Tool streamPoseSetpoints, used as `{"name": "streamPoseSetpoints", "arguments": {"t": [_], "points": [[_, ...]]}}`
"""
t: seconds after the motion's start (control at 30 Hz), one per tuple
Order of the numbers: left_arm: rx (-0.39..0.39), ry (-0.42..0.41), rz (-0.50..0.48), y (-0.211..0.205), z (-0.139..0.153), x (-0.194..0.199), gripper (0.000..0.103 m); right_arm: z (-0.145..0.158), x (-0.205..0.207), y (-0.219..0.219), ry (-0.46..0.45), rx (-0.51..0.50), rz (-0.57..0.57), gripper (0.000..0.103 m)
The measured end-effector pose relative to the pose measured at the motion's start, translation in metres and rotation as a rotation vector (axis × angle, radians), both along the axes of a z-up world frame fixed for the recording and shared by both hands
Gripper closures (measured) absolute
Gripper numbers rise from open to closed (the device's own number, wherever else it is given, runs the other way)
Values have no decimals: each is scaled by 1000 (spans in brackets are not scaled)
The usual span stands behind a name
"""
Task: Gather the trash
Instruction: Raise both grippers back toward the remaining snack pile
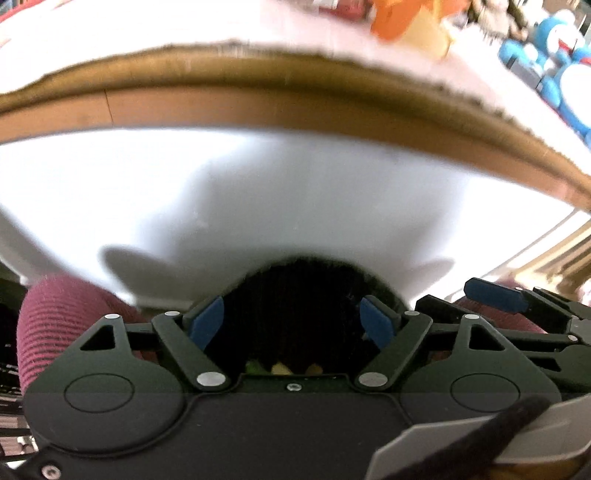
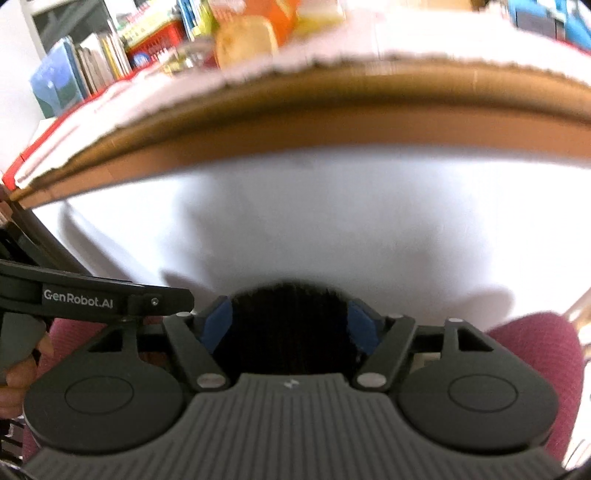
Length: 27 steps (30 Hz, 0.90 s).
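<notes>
Both of your hand-held grippers stand with their jaws apart and nothing between the blue pads. The left hand-held gripper (image 1: pixel 291 325) and the right hand-held gripper (image 2: pixel 291 326) sit low, side by side, over a dark knitted patch and your dark red ribbed trousers (image 1: pixel 48 332). Ahead of them hangs a broad white cloth surface (image 1: pixel 258 192) beneath the brown wooden edge of the worktop (image 1: pixel 295 110).

No piece of trash can be told apart for certain in either view. What lies on the pale cloth-covered worktop is far off and blurred: a bright orange crumpled-looking package (image 2: pixel 284 14) beside a round yellowish bun-like lump (image 2: pixel 245 40) near the far edge, with a blue and white toy figure (image 1: pixel 565 55) off to the right in the left wrist view.

If the orange package is your target, it is probably light, thin and easily crushed, and likely slick. Take it across a folded or bunched part, not a flat face, and close gently so it does not slip out or tear. The round lump looks soft; pinch it across its middle.
</notes>
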<state>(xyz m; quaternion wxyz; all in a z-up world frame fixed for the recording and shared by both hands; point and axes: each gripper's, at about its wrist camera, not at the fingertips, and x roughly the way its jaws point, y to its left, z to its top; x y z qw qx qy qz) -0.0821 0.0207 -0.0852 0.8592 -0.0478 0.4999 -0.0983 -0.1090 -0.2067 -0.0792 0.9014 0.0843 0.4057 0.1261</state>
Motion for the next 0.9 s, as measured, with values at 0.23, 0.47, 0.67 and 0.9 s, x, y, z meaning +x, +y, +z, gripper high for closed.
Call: {"name": "streamPoseSetpoints", "arguments": {"t": [0.23,0.47,0.67,0.9], "points": [[18,-164,-27,-5,39,-16,19,39,-7,-5,-155,-9,31,16],[-41,-271,4,5,74,-21,15,64,-4,-12,-271,-22,27,14],[-20,-311,23,9,84,-11,15,72,2,-18,-320,-20,12,14],[-27,-389,35,14,103,-6,15,86,13,-19,-381,-48,20,14]]}}
